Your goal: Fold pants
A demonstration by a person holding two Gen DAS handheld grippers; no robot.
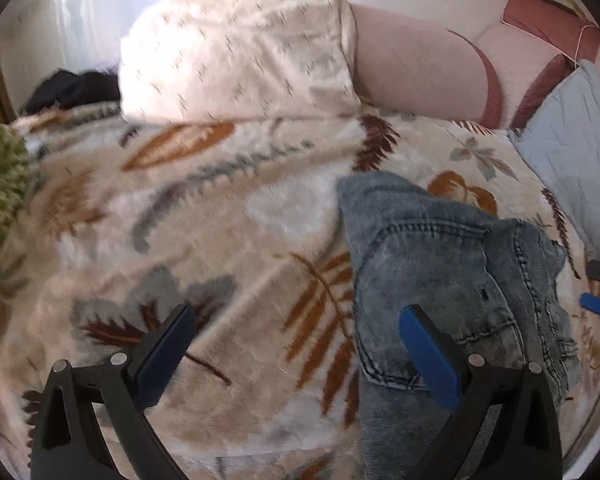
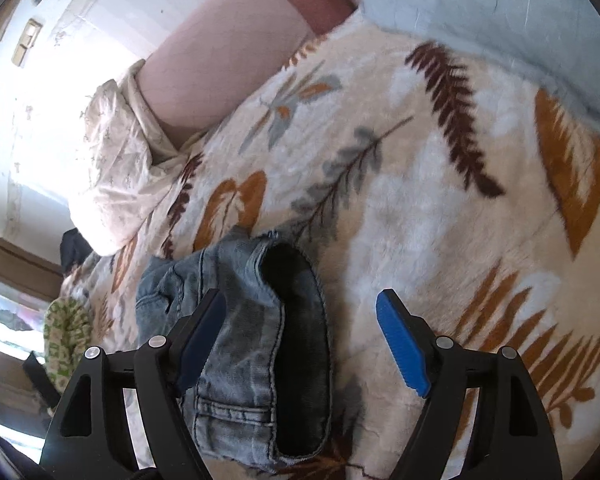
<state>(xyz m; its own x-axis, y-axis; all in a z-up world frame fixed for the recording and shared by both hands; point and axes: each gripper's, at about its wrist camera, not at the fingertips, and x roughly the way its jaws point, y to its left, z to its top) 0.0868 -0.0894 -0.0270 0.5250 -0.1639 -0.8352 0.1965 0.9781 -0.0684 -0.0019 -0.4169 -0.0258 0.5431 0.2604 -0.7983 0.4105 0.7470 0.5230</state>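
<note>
One pair of jeans [image 1: 452, 280], crumpled, on the bed's leaf-print blanket [image 1: 204, 216]. Two tools. Left tool [image 1: 296, 344]: jaws apart, nothing between them, angled down; jeans lie under and ahead of its right finger. Right tool [image 2: 302, 334]: jaws apart, angled down, jeans [image 2: 252, 320] with the dark waist opening between the fingers, nearer the left one, pads not pressing. Ahead of the left tool: one white pillow [image 1: 240, 48], pink headboard [image 1: 416, 68]. One blue quilted cushion [image 1: 572, 152] ahead-right. Bright window far left.
</note>
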